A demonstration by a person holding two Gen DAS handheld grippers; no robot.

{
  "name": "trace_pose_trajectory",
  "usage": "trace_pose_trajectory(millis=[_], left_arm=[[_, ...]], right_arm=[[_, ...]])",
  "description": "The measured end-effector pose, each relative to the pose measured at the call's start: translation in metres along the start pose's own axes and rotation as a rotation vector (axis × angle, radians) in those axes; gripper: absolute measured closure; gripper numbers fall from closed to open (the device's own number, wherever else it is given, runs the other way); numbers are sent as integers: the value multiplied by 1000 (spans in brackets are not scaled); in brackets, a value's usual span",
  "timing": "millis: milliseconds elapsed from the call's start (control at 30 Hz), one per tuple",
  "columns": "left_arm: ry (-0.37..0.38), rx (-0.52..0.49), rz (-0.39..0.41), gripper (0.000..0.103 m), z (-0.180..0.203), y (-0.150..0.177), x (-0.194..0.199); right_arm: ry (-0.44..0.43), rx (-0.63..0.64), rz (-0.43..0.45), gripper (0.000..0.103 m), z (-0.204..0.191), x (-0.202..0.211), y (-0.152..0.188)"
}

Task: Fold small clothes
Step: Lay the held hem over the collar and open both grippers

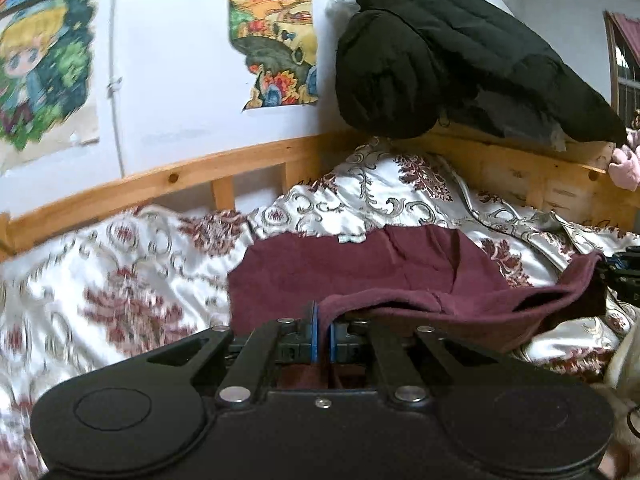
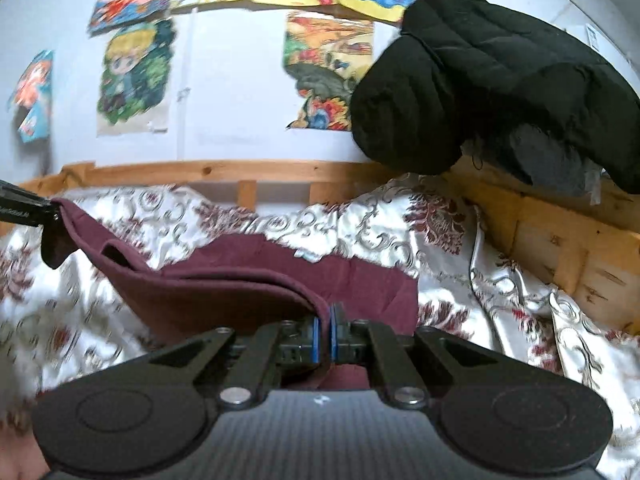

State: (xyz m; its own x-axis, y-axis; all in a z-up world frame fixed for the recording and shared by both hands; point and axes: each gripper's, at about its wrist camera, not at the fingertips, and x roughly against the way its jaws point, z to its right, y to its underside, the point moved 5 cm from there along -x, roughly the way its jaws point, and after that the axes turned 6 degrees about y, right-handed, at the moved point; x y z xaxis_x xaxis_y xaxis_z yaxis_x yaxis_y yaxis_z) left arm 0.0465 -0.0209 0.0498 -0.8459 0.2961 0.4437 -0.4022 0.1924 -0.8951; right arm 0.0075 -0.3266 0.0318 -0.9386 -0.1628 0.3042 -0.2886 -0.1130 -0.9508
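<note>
A small maroon garment [image 1: 360,268] lies on the patterned bedspread [image 1: 120,280], its near edge lifted and stretched between both grippers. My left gripper [image 1: 323,322] is shut on the left end of that lifted edge. My right gripper [image 2: 324,320] is shut on the right end of the edge of the garment [image 2: 240,280]. The right gripper shows at the right edge of the left wrist view [image 1: 624,276]. The left gripper shows at the left edge of the right wrist view [image 2: 36,212]. The far part of the garment lies flat with a white label at its back edge.
A wooden bed frame [image 1: 180,178] runs behind the bedspread along a white wall with colourful posters [image 2: 132,76]. A black padded jacket [image 1: 440,60] hangs over the headboard at the right. A pink soft toy [image 1: 626,166] sits at the far right.
</note>
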Motion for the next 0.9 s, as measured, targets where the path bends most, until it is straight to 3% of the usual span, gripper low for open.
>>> trace_pose_trajectory(millis=[100,300,433,600,733,767,833,867,900], left_arm=[[2,-27,-44,98,-5,-30,-23],[-50,-153,-222,98,-24,-83,-102],[-89,-135,-251,98,-55,-108,-166],[-112,-93,-294,98,-85,-110,-254],[-116,-87,-357,97,-90,-96,-309],[-113,-63,-367,97,-93,-91,-319],[-120,-10,-388,97,-102,-84,-336],[-123,23,-393,97,-106,-81,-341],[-119,61,-396,97,-111,-78,-346]], right_arm=[[-13,-6,22,97,12,-30,-16],[9,-18,62,97,26,-120,-44],[43,-92,38,96,41,-191,-54],[68,-168,-32,96,63,-269,-39],[30,-210,-110,95,77,-305,-13],[6,-217,-133,91,81,-311,-6],[-33,-234,-162,71,88,-317,5],[-49,-258,-174,51,93,-319,9],[-60,-286,-176,43,98,-318,10]])
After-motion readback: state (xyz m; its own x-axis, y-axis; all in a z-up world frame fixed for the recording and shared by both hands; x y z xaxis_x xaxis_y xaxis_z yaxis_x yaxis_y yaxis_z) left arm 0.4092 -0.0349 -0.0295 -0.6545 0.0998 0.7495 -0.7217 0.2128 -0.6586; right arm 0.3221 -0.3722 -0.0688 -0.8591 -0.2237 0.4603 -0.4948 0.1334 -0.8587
